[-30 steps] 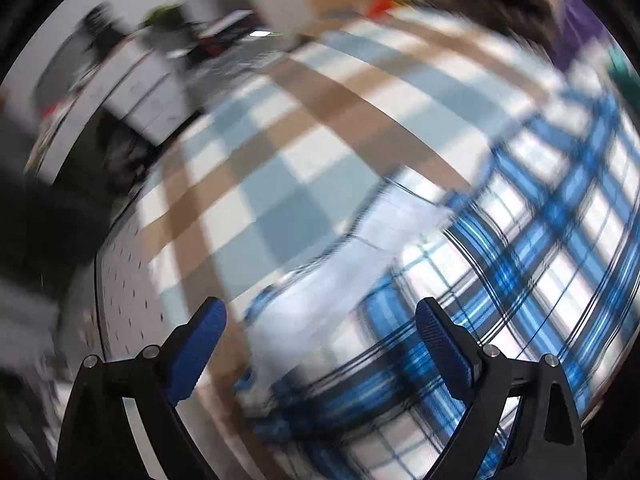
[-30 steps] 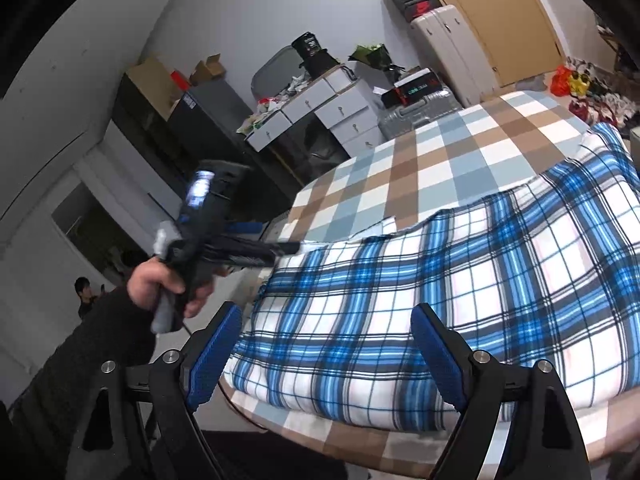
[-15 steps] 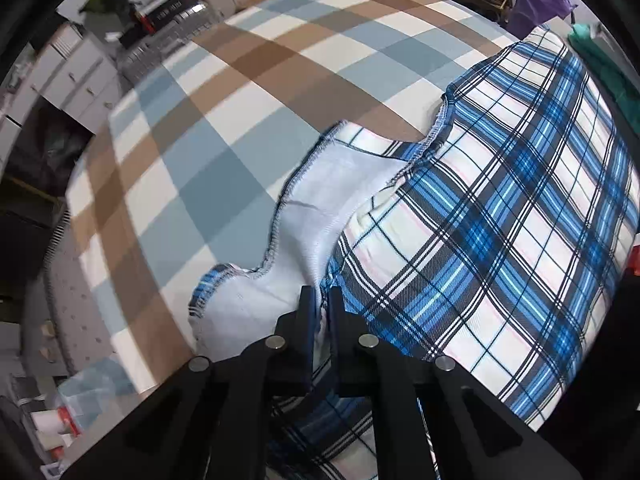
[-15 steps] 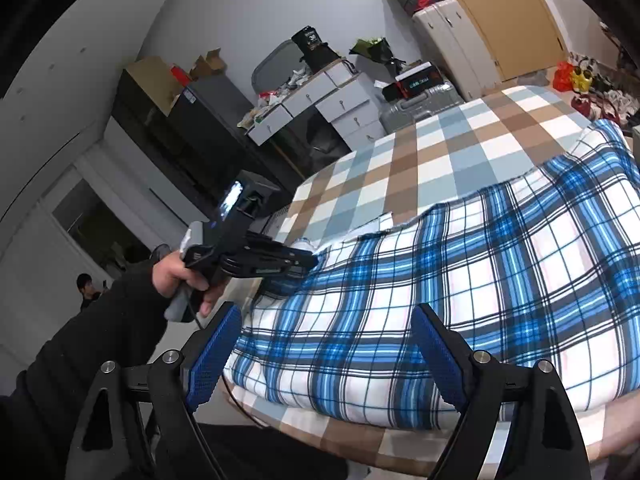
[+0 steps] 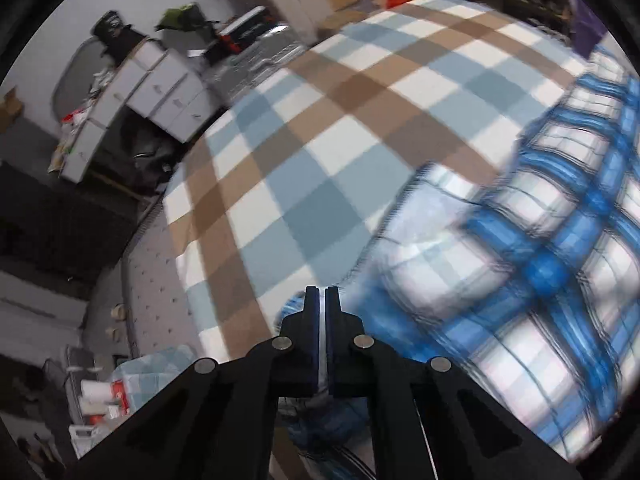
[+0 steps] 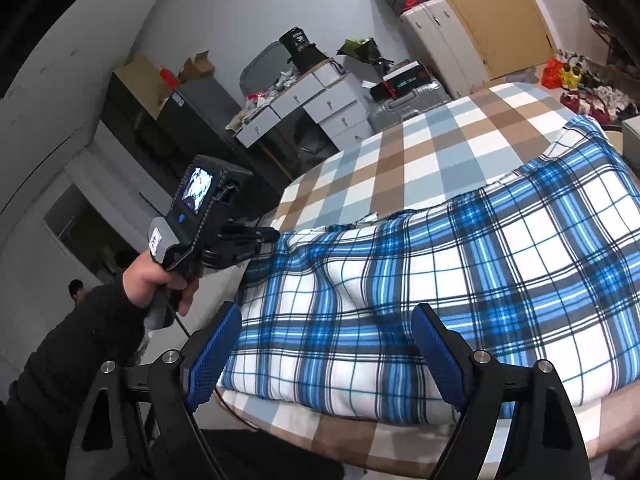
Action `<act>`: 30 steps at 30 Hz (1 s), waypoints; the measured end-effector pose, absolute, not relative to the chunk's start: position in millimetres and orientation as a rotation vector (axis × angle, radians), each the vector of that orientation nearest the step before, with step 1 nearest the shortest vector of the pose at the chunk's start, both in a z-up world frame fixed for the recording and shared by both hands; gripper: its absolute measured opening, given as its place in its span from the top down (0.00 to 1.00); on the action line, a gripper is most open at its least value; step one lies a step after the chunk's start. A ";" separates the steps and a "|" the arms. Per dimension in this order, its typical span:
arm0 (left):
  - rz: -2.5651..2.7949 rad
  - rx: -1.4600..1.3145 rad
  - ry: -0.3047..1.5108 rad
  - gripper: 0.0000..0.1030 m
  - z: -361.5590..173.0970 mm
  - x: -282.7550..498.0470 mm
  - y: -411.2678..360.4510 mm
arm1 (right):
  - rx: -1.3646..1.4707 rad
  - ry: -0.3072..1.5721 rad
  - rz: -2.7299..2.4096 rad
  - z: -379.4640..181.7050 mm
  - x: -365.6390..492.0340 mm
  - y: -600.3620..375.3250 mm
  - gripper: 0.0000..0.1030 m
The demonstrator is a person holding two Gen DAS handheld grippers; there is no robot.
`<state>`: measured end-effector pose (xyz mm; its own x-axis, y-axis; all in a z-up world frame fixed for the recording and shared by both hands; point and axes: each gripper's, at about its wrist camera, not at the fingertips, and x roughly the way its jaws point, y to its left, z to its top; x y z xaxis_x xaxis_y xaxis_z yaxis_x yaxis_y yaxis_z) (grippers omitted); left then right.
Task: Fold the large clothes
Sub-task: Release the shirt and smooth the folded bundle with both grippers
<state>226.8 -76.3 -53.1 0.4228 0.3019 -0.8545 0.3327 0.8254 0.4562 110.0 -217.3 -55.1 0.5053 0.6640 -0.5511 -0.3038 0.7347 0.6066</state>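
Observation:
A large blue-and-white plaid cloth (image 6: 460, 264) lies over the near side of a bed with a brown, blue and white checked cover (image 6: 420, 152). My left gripper (image 6: 262, 236), held by a hand in a black sleeve, is shut on the cloth's left corner and holds it slightly raised. In the left wrist view the left gripper (image 5: 322, 294) has its jaws together with pale fabric pinched between them, and the plaid cloth (image 5: 520, 264) is blurred to the right. My right gripper (image 6: 324, 320) stands open over the cloth's near edge, with nothing gripped.
Beyond the bed stand white drawers (image 6: 316, 100), a silver suitcase (image 6: 404, 104) and a tall white wardrobe (image 6: 440, 40). A person (image 6: 76, 290) stands in the doorway at far left. Boxes and small items (image 5: 100, 396) lie on the floor beside the mattress edge.
The left gripper went from wide open to shut on the cloth's corner, then drew it up and to the left. The right gripper stayed open and still.

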 end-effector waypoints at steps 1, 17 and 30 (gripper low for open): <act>0.014 0.638 1.142 1.00 -58.2 228.9 -72.6 | 0.466 0.860 0.605 -55.5 110.7 -217.4 0.15; -0.176 0.428 1.142 0.24 -53.5 118.7 -115.6 | -0.112 1.131 0.189 -118.5 178.4 -220.2 0.16; -0.091 0.260 1.151 0.22 -90.1 116.0 -90.9 | -0.210 1.152 0.339 -97.8 157.3 -172.4 0.16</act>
<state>116.0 -90.9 -90.1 0.4078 0.0614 -0.9110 0.2042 0.9663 0.1566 157.3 -172.4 -97.8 0.3643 0.1547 -0.9183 -0.3681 0.9297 0.0106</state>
